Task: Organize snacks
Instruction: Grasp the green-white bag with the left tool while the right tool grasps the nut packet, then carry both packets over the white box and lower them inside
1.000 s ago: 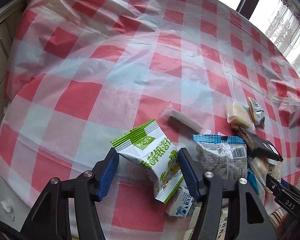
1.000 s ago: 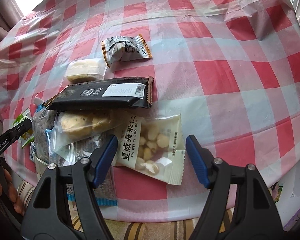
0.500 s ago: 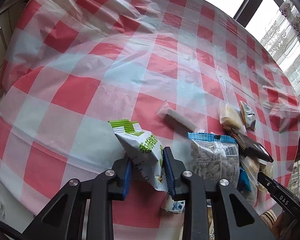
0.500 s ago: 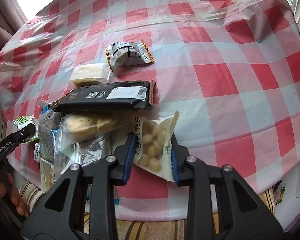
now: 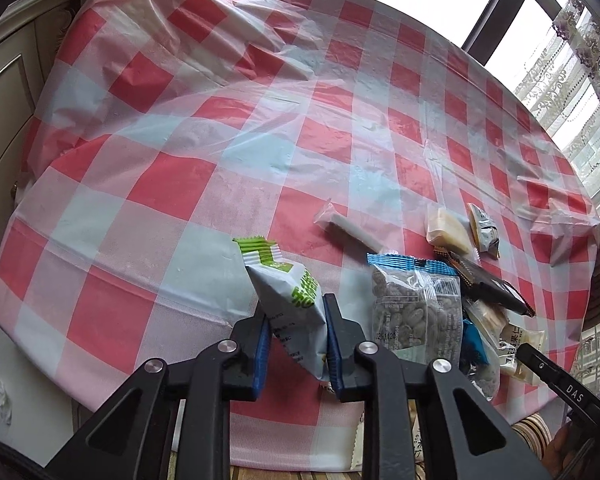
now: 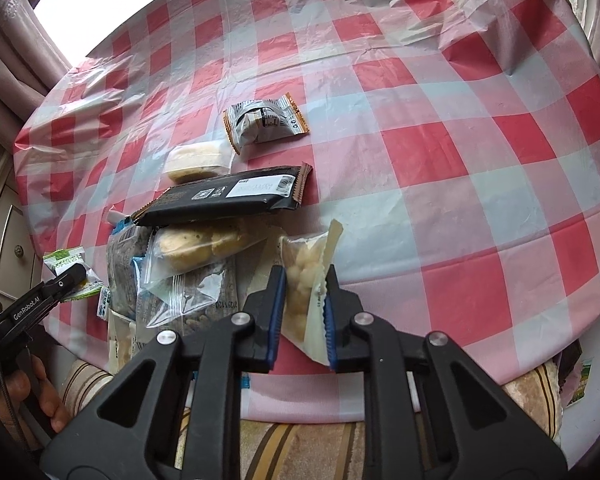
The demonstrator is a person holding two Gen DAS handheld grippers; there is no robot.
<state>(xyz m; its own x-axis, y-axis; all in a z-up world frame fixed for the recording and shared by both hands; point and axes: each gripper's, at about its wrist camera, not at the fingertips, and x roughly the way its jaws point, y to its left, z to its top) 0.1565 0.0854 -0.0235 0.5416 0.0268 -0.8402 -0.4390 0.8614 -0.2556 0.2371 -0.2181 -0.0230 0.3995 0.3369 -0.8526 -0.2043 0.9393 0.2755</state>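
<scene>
Your left gripper [image 5: 294, 338] has just closed its jaws on the green packet [image 5: 290, 300], your right gripper [image 6: 305, 312] on the nut bag [image 6: 306, 280], near the table [image 6: 460, 160] edge.

Left wrist: we look steeply down along the left gripper [image 5: 295, 334], close above the checked table's [image 5: 172, 200] near edge, facing across it towards the window [image 5: 500, 8].
Right wrist: we look down the right gripper [image 6: 305, 304], equally close, over the same edge.
Shared: the snack pile [image 5: 428, 300] [image 6: 188, 264], black bar [image 5: 488, 288] [image 6: 228, 200], and each other's gripper.
</scene>
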